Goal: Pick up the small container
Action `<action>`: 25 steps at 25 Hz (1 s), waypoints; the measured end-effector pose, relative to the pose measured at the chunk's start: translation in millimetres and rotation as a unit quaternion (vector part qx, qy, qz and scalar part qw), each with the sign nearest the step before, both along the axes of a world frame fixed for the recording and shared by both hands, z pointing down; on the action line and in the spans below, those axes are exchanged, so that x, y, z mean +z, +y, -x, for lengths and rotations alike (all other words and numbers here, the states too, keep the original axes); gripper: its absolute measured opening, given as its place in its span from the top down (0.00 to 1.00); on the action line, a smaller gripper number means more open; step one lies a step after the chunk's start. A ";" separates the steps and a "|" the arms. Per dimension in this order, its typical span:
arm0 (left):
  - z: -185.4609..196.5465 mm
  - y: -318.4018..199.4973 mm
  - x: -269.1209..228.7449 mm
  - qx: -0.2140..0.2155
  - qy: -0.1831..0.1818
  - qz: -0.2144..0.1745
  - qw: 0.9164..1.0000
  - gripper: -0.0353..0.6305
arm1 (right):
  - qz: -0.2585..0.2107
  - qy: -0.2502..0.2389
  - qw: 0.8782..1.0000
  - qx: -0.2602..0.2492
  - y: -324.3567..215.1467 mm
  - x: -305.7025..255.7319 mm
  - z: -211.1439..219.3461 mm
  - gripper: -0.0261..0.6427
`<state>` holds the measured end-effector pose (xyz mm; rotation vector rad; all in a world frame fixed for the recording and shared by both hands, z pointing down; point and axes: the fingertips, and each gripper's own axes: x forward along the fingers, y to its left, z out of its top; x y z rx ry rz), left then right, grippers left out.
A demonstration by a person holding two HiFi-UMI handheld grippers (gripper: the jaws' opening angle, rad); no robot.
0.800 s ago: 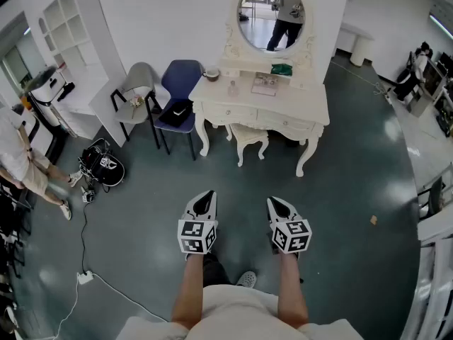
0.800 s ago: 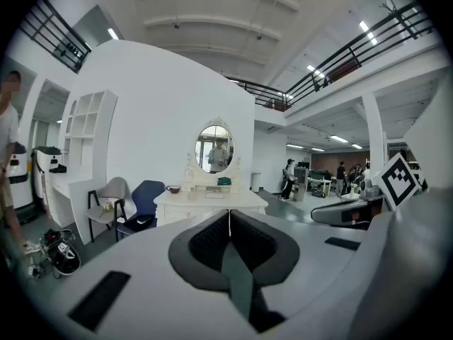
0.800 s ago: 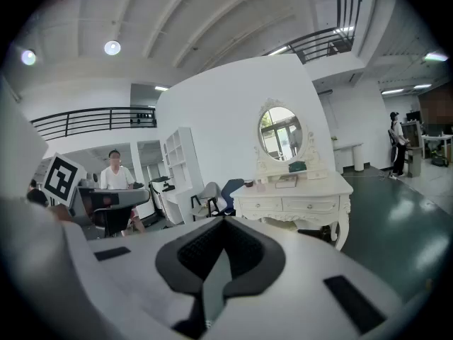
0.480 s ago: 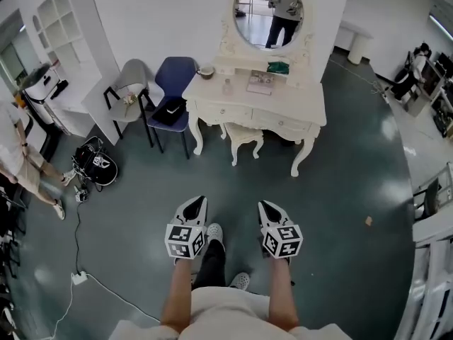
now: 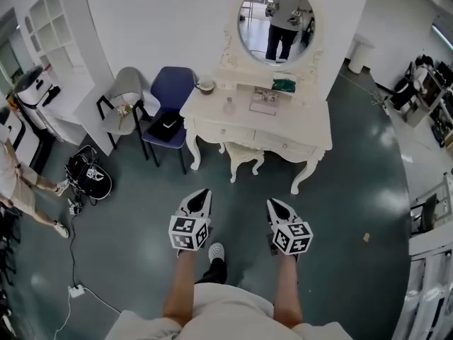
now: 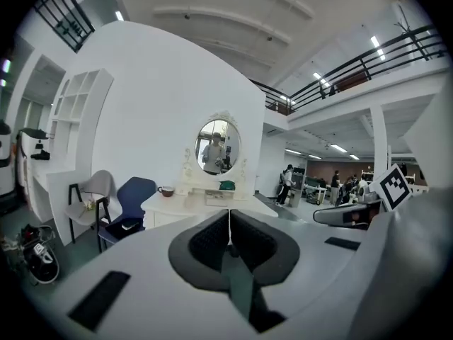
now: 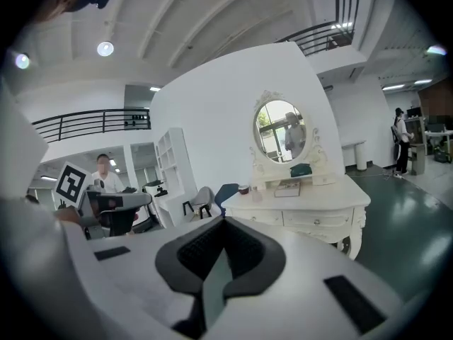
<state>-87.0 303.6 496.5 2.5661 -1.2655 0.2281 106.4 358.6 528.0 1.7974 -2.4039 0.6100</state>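
A white dressing table (image 5: 311, 129) with an oval mirror (image 5: 277, 23) stands ahead across the dark floor. On its top are a small clear bottle-like container (image 5: 229, 105), a brown bowl (image 5: 206, 86), a green item (image 5: 284, 85) and a flat book (image 5: 263, 99). My left gripper (image 5: 201, 193) and right gripper (image 5: 273, 203) hover side by side well short of the table, both shut and empty. The shut jaws of the left gripper (image 6: 228, 222) point at the table in its own view. The right gripper (image 7: 222, 224) points left of the table, with the small container (image 7: 257, 192) far beyond.
A white stool (image 5: 244, 154) sits under the table. A blue chair (image 5: 170, 98) and a grey chair (image 5: 124, 94) stand left of it. A black bag (image 5: 88, 176) and a cable (image 5: 74, 261) lie on the floor at left, near a person (image 5: 14, 183).
The view has moved toward the dressing table, which now sits slightly nearer and more centred. Both grippers stay shut and level in front of me.
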 end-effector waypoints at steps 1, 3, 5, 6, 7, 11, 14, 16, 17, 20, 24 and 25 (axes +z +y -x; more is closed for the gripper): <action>-0.6 -17.9 -4.6 0.000 0.000 -0.005 1.000 0.90 | -0.002 -0.003 1.000 0.004 -17.5 -3.0 -3.7 0.94; -0.8 -50.6 -12.8 0.002 0.004 -0.015 1.000 0.90 | -0.004 -0.006 1.000 0.012 -49.0 -7.6 -9.2 0.94; 0.8 -81.0 -17.1 0.008 0.004 -0.020 1.000 0.90 | -0.006 -0.009 1.000 0.021 -77.6 -10.4 -11.7 0.94; 2.4 -95.7 -17.2 0.009 0.004 -0.019 1.000 0.90 | -0.008 -0.009 1.000 0.023 -90.7 -11.1 -11.4 0.94; 4.3 -109.8 -16.2 0.009 0.003 -0.018 1.000 0.90 | -0.009 -0.008 1.000 0.024 -103.0 -11.4 -10.3 0.94; 13.6 -155.3 -9.2 0.012 0.000 -0.011 1.000 0.90 | -0.012 -0.002 1.000 0.022 -143.7 -8.7 -1.6 0.94; 20.9 -178.7 -7.4 0.008 0.000 -0.006 1.000 0.90 | -0.006 0.005 1.000 0.017 -165.8 -4.4 4.9 0.94; 25.0 -190.4 -6.6 0.007 0.004 -0.005 1.000 0.90 | -0.002 0.014 1.000 0.012 -178.1 -2.2 9.2 0.94; 26.6 -195.5 -5.9 0.006 0.007 -0.005 1.000 0.90 | -0.002 0.017 1.000 0.011 -184.0 -1.8 10.3 0.94; 32.4 -210.7 -1.1 -0.003 0.017 -0.001 1.000 0.90 | -0.004 0.017 1.000 0.008 -203.7 -1.3 13.1 0.94; 39.6 -234.0 9.2 -0.010 0.013 0.006 1.000 0.90 | -0.010 0.011 1.000 0.002 -233.1 2.0 18.2 0.94; 40.7 -242.2 10.5 -0.013 0.013 0.005 1.000 0.90 | -0.011 0.009 1.000 0.000 -242.5 3.5 19.1 0.94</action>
